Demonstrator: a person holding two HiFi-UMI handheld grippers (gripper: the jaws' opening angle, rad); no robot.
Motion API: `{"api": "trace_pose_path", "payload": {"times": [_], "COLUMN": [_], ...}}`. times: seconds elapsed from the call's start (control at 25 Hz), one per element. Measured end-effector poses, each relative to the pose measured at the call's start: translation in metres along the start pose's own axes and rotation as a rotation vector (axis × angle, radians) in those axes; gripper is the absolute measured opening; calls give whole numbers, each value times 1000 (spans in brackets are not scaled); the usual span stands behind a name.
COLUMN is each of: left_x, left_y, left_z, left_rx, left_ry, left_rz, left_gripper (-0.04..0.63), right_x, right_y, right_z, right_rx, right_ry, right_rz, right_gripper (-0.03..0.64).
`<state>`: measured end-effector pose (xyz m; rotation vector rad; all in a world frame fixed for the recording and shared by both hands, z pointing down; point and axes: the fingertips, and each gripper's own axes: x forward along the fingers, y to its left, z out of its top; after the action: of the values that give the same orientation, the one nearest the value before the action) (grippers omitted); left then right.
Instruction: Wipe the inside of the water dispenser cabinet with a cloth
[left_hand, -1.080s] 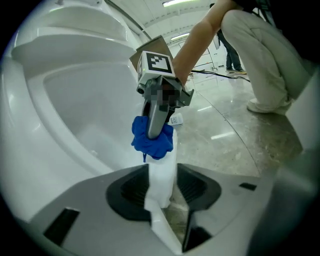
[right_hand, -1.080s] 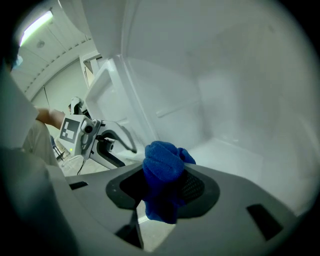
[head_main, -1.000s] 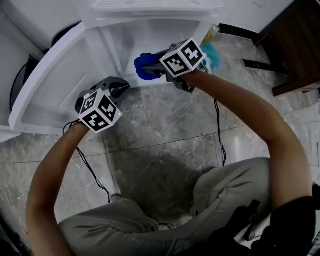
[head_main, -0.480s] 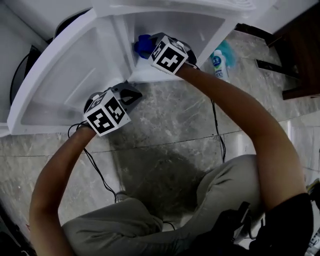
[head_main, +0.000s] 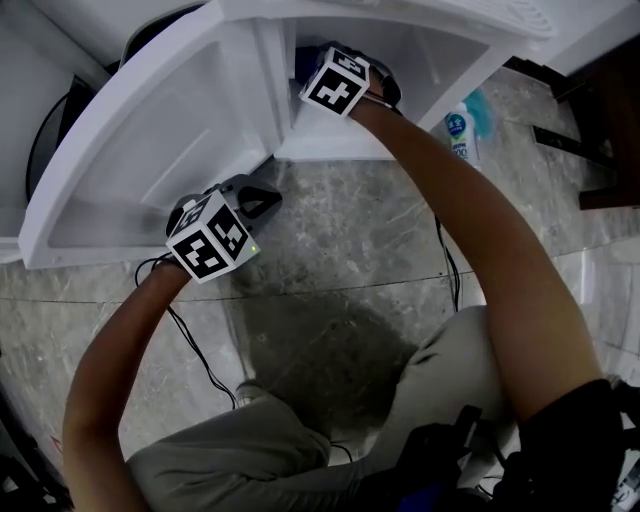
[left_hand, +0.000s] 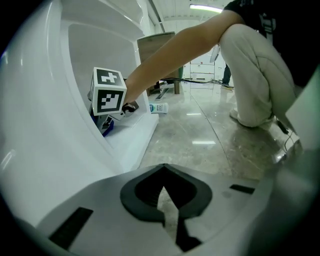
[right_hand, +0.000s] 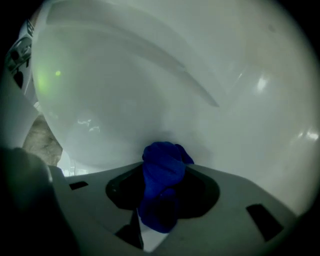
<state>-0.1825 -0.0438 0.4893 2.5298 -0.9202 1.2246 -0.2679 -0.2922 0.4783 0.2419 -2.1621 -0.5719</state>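
Prob. office hall: polished stone floor (left_hand: 200, 135), ceiling strip light (left_hand: 207, 7).

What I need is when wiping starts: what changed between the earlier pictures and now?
The right gripper carried the blue cloth from the cabinet opening deeper inside; in the head view the cloth is now hidden. The left gripper shifted slightly beside the open door. Unchanged: right fingers shut on the cloth, left fingers shut and empty, bottle on the floor.
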Motion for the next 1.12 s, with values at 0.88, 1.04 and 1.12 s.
{"api": "trace_pose_path", "payload": {"times": [0.88,1.04,1.12], "left_x": [5,7,7], "left_y": [4,6,6], "left_z": [-6,-3,-3], "left_rx": [29,31,34], "left_ry": [7,4,3], "left_rz": [12,11,12], "left_gripper": [7,8,7], "right_x": [-10,-2,4], "right_y": [30,24,13], "right_z": [-4,-4,-3], "right_rx": [-194,-207,-215], "right_ry": [29,43,57], "right_rz": [51,40,7], "right_gripper": [143,143,143]}}
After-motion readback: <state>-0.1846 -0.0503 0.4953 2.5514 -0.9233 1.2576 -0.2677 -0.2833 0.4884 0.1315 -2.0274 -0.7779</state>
